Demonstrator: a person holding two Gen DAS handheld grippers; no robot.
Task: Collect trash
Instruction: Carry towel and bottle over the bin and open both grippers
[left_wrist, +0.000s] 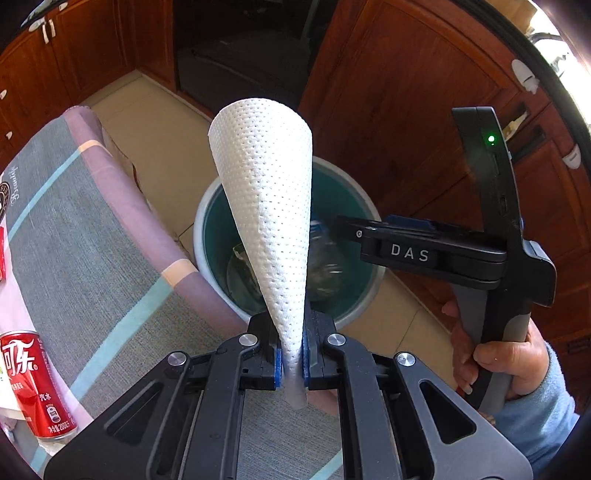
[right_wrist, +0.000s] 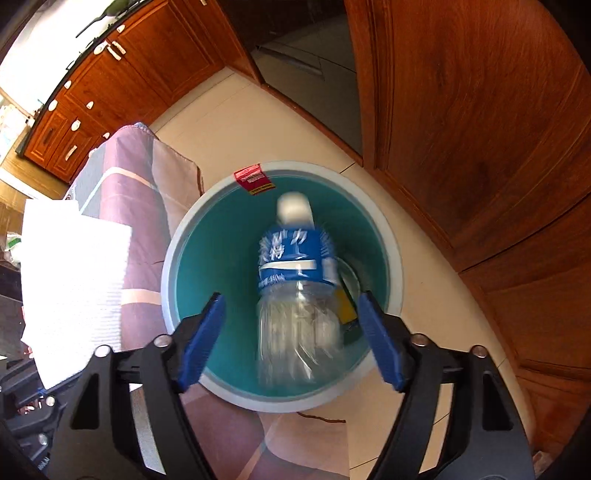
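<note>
Left gripper (left_wrist: 291, 363): jaws nearly closed, blue pads clamped on the narrow end of one white paper towel (left_wrist: 264, 206), which is rolled into a cone and held above the bin.

Right gripper (right_wrist: 291, 339): jaws spread wide, nothing pressed between the pads. One plastic bottle (right_wrist: 295, 280) with a blue label and white cap is seen between the open fingers, untouched by them, over the mouth of the bin (blurred; whether it is resting or in mid-air cannot be told).

Bin (right_wrist: 168, 273): one, round, pale rim, teal inside, set on the tiled floor just beside the cloth-covered table (left_wrist: 92, 229). Contents at the bottom are partly hidden by towel and bottle; a yellow-and-dark item is glimpsed but cannot be identified.

Red soda can (left_wrist: 35, 384): one, upright on the table, cut off at the frame's edge.

One hand (left_wrist: 506, 354) in a light blue sleeve is seen gripping the right gripper's handle.
</note>
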